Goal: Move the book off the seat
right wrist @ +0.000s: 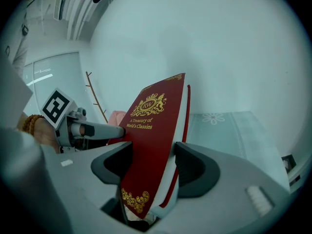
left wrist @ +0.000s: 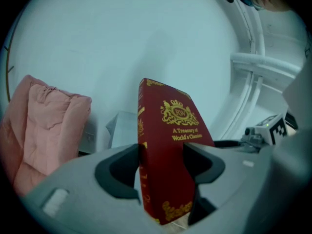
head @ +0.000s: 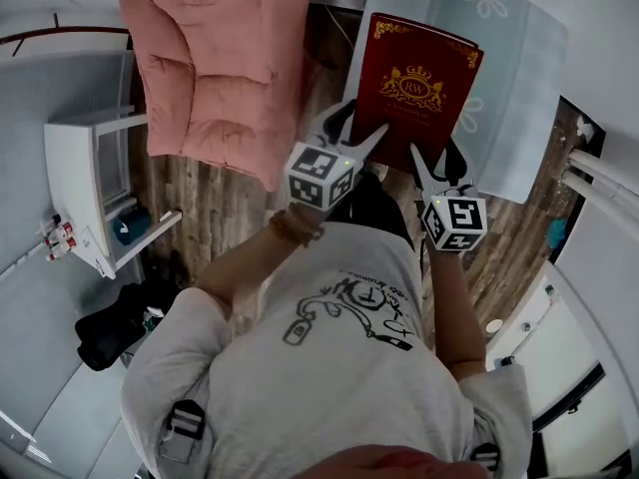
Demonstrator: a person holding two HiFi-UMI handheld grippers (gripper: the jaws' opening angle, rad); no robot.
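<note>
A thick dark red book [head: 419, 83] with a gold crest and gold title is held up in the air by both grippers at its near edge. My left gripper [head: 367, 146] grips its left corner and my right gripper [head: 424, 168] its right corner. In the left gripper view the book [left wrist: 168, 155] stands on edge, spine toward me, with both pads pressed on its covers. In the right gripper view the book [right wrist: 153, 145] is clamped the same way, pages showing at the right. The pink cushioned seat [head: 215, 63] lies to the left, with nothing on it.
A pale table [head: 499, 58] with a flower-print cloth stands behind the book. A white shelf unit [head: 95, 183] is at the left over the wood floor [head: 215, 203]. A black bag [head: 110, 322] lies at the lower left. White furniture [head: 599, 183] lines the right side.
</note>
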